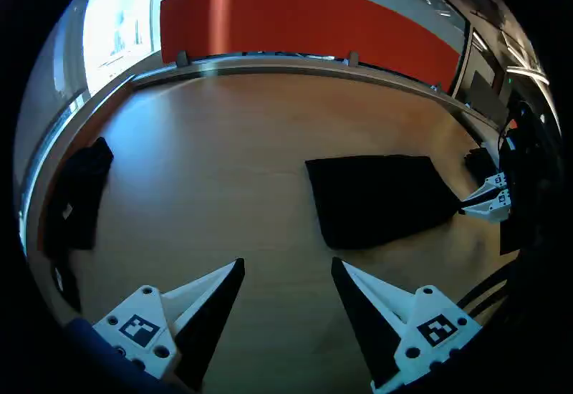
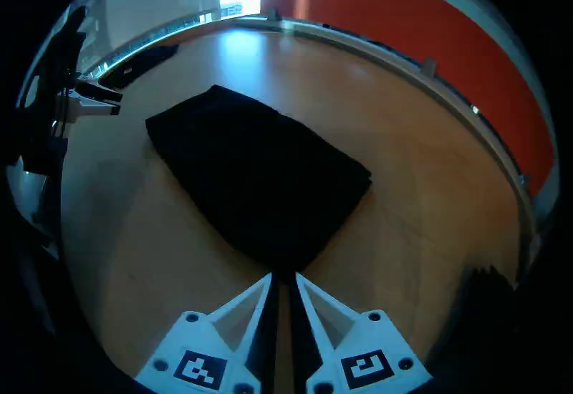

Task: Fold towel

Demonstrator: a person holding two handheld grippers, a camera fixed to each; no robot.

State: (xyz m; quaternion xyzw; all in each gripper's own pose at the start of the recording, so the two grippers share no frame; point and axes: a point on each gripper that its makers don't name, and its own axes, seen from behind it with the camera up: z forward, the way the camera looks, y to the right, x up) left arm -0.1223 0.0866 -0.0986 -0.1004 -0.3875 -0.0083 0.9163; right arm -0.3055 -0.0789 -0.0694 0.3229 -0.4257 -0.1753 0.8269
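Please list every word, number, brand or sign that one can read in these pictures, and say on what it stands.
No text here can be read.
On the left gripper and the right gripper: square black-and-white coded markers, patterns only, no letters.
On the dark cloth at far left: a small white tag, too small to read.
On the black towel: no print seen.

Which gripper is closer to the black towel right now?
Right. The right gripper pinches a corner of the black towel; the left gripper hangs open over the wooden table, apart from the towel's near edge.
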